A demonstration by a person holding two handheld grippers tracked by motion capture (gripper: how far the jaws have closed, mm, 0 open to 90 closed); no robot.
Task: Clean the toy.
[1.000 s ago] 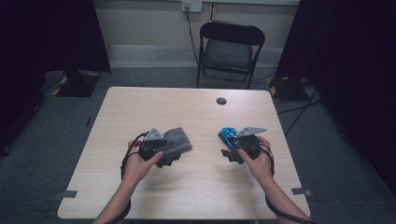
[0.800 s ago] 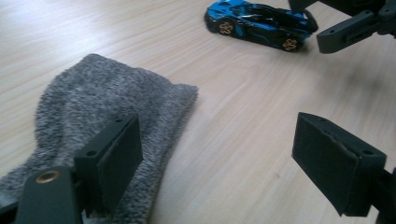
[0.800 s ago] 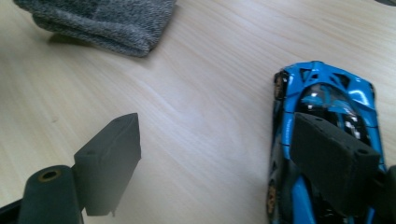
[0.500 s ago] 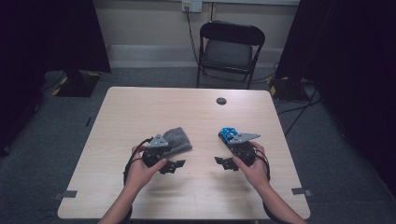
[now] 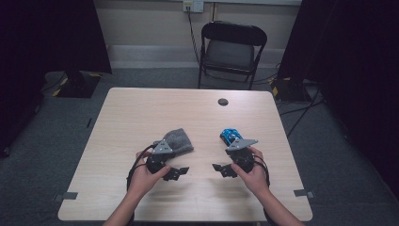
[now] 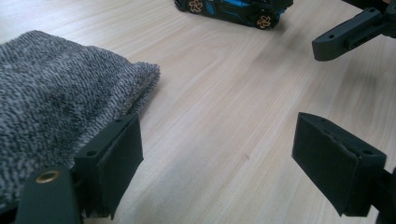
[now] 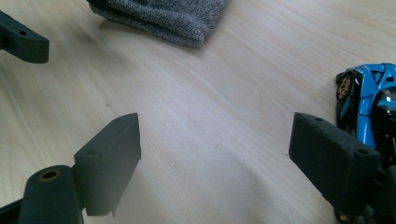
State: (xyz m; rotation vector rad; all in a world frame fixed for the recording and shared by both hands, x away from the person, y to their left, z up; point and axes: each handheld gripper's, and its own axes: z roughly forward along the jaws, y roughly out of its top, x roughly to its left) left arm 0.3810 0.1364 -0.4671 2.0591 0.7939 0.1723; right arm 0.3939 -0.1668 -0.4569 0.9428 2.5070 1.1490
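Observation:
A folded grey knitted cloth (image 5: 179,140) lies on the wooden table (image 5: 141,113), just beyond my left gripper (image 5: 176,173). In the left gripper view the cloth (image 6: 56,102) sits beside the left jaw, and the gripper (image 6: 219,158) is open over bare wood. A blue toy car (image 5: 230,136) rests beyond my right gripper (image 5: 221,169). In the right gripper view the car (image 7: 369,102) is by the right jaw, and the gripper (image 7: 215,163) stands open with nothing between its jaws. The two grippers point toward each other near the table's front.
A small dark round disc (image 5: 222,101) lies near the table's far edge. A black folding chair (image 5: 231,49) stands behind the table. Cables trail on the grey carpet at the right. In the left gripper view the toy car (image 6: 233,7) shows at the top.
Both hands have drawn back toward the table's front edge and turned the grippers inward to face each other. The cloth and the car stay in place.

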